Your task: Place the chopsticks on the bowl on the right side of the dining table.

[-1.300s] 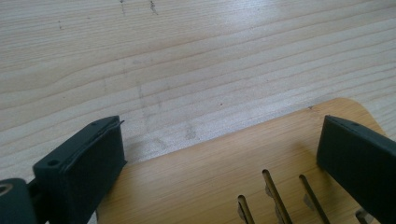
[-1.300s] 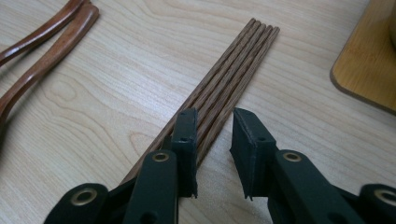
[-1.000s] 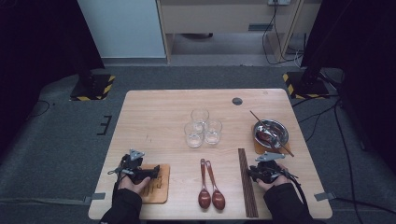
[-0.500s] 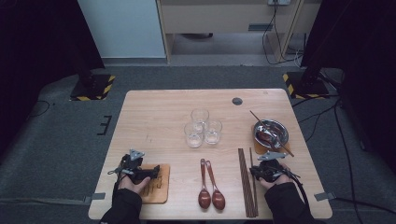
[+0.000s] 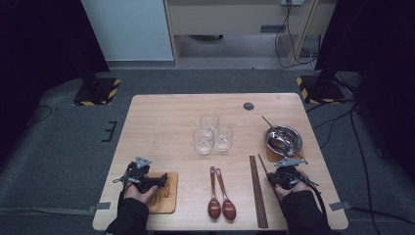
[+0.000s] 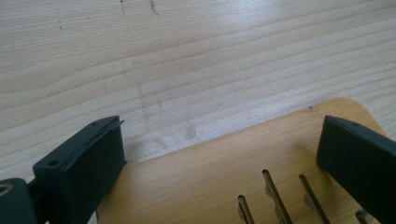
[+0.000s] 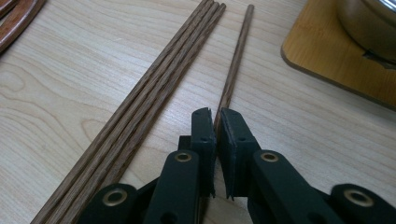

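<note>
On the table [image 5: 161, 122], a single chopstick [image 7: 236, 58] sits pinched between the right gripper [image 7: 217, 119] fingers.

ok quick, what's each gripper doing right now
left gripper: open, holding nothing, above the wooden board.
right gripper: just closed on the single chopstick.

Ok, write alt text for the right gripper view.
The right tool, shut, pinches a single wooden chopstick lying on the table. Three more chopsticks lie bundled to its left; a wooden board carrying a metal bowl sits upper right.
</note>
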### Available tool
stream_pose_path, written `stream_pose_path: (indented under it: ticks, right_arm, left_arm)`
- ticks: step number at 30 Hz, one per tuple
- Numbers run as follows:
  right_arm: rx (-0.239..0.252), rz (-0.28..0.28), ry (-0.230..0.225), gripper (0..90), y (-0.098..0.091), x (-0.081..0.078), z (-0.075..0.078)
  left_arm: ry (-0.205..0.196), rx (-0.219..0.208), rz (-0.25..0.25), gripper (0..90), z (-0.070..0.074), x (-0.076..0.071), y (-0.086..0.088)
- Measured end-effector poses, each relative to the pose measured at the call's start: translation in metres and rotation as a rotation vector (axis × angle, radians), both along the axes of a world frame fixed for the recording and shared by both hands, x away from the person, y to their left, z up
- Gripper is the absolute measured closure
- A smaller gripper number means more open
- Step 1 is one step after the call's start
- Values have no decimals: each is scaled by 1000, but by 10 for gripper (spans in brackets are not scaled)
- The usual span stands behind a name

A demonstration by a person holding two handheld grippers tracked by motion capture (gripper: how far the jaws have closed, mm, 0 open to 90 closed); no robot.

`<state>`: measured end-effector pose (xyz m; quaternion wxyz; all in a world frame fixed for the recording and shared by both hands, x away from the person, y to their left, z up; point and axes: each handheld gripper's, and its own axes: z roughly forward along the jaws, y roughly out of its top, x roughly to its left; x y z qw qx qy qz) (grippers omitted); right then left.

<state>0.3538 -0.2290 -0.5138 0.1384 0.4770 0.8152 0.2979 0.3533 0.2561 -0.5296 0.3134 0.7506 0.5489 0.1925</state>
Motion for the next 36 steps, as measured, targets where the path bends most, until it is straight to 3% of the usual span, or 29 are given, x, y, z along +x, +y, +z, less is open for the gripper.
stream_pose_path:
  ticks: [36]
  right_arm:
    - [-23, -36, 0, 854, -6, 9, 0]
  left_arm:
    - [0, 0, 0, 0, 0, 0, 0]
